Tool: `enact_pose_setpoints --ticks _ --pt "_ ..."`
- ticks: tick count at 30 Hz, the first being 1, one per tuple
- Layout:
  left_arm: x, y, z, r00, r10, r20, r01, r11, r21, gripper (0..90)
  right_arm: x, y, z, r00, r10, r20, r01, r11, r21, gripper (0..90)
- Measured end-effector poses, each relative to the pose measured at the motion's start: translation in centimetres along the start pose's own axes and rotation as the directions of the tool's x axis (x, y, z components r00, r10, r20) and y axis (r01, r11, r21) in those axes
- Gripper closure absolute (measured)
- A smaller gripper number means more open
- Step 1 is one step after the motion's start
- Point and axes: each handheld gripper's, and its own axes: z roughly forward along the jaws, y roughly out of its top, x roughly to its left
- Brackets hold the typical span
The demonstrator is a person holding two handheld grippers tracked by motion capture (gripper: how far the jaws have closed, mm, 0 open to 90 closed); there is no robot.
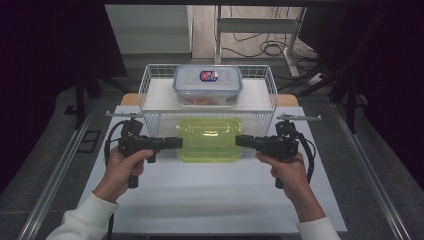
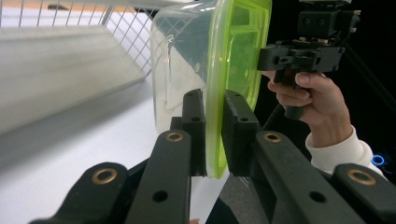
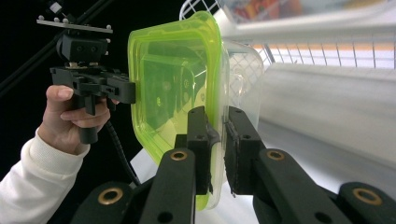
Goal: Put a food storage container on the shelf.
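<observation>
A clear container with a lime-green lid lies low over the white table, just in front of a wire rack. My left gripper is shut on its left rim and my right gripper on its right rim. In the left gripper view the black jaws pinch the green lid edge, and the right gripper shows beyond it. The right gripper view has its jaws clamped on the lid rim, with the left gripper at the far side. Whether the container touches the table I cannot tell.
A white wire rack stands at the back of the table, carrying a clear box with a blue-rimmed lid and food inside. White table surface lies open toward the person. Metal rails run along both sides.
</observation>
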Motion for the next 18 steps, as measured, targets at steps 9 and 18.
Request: enact_pose_setpoints --ticks 9,18 --pt "0.0 3.6 -0.4 0.9995 0.032 0.003 -0.032 0.9994 -0.016 80.7 0.1 3.4 -0.1 0.9997 -0.025 0.0 0.025 0.999 -0.028 80.7" --pt "1.1 7.0 -0.5 0.9995 0.03 0.008 -0.03 0.9989 -0.036 80.9 -0.4 7.1 0.6 0.9987 -0.049 0.012 0.049 0.998 -0.042 80.7"
